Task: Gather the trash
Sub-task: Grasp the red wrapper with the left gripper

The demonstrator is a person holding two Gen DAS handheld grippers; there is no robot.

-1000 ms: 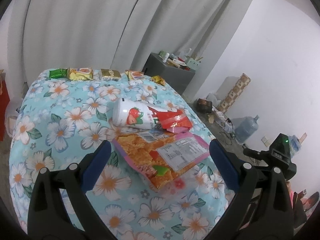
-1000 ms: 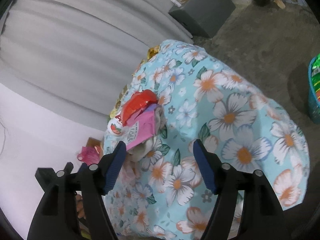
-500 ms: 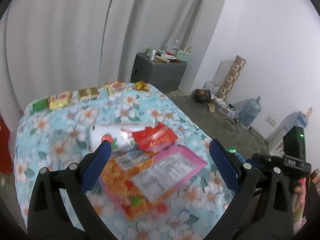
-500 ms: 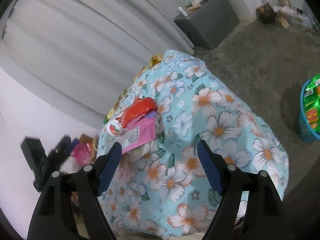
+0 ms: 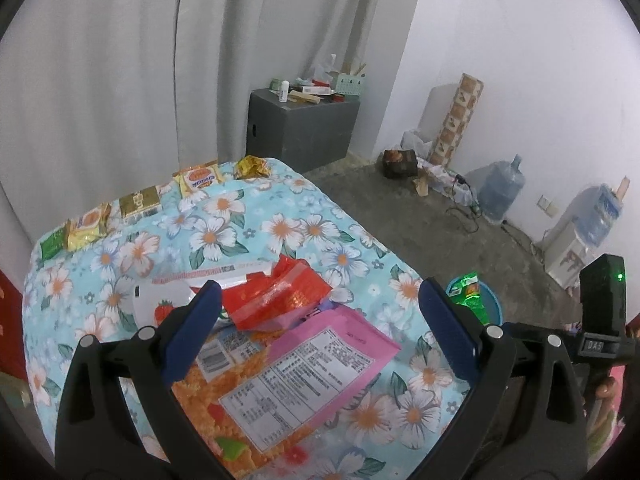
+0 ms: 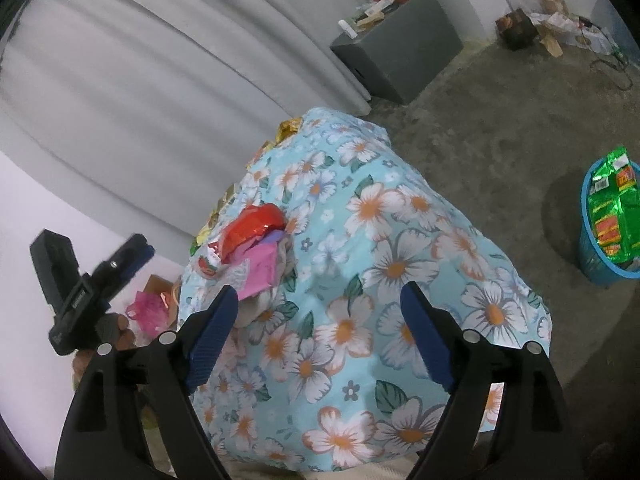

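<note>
A pile of trash lies on the flowered tablecloth [image 5: 280, 232]: a red wrapper [image 5: 280, 296], a pink and orange snack bag [image 5: 304, 380] and a white strawberry packet [image 5: 160, 304]. My left gripper [image 5: 320, 328] hovers open just above this pile, touching nothing. My right gripper [image 6: 320, 336] hangs over the cloth's near corner [image 6: 400, 240]; its jaws are opening with nothing between them. The red wrapper [image 6: 256, 228] and pink bag [image 6: 260, 268] sit beyond its left finger. A blue basket [image 6: 600, 256] on the floor holds a green wrapper [image 6: 612, 208].
Several small snack packets line the table's far edge, among them a gold one [image 5: 140, 202] and an orange one [image 5: 198, 178]. A grey cabinet [image 5: 300, 128] stands by the curtain. A water bottle [image 5: 500, 192] and a dispenser [image 5: 576, 236] stand along the right wall.
The left gripper has pulled back and rolled, so the pile now sits lower, between its fingers. The right gripper's jaws have spread wider. The left gripper has come into the right wrist view.
</note>
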